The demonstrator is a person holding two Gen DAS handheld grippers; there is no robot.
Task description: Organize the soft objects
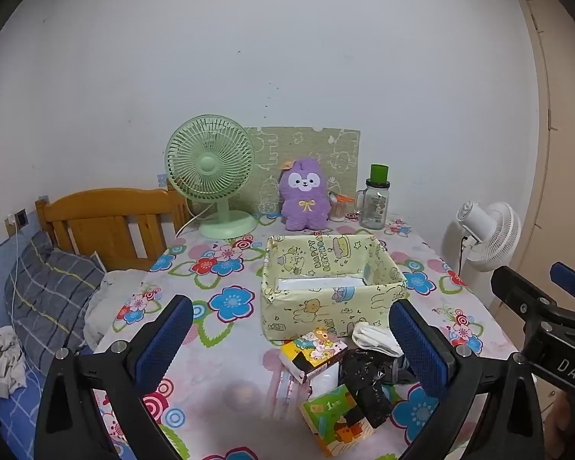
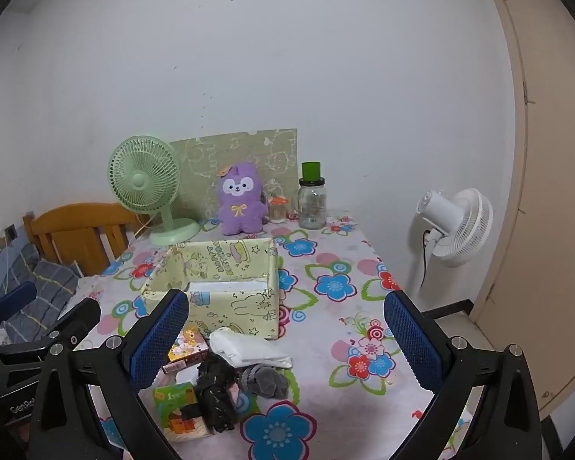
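A pale yellow patterned box (image 1: 287, 312) (image 2: 241, 310) stands open on the flowered table. In front of it lie a white sock (image 1: 372, 339) (image 2: 245, 347), a grey sock (image 2: 262, 379), a crumpled black plastic bag (image 1: 364, 377) (image 2: 212, 391) and two small cartons (image 1: 312, 350) (image 2: 174, 408). A purple plush (image 1: 304, 193) (image 2: 241, 199) sits upright at the back. My left gripper (image 1: 291, 341) is open and empty above the pile. My right gripper (image 2: 285, 339) is open and empty above the socks.
A green desk fan (image 1: 211, 172) (image 2: 145, 182), a glass jar with a green lid (image 1: 375, 201) (image 2: 312, 201) and a patterned board stand at the back. A white floor fan (image 2: 456, 226) stands right of the table. A bed with pillows (image 1: 53, 295) lies left.
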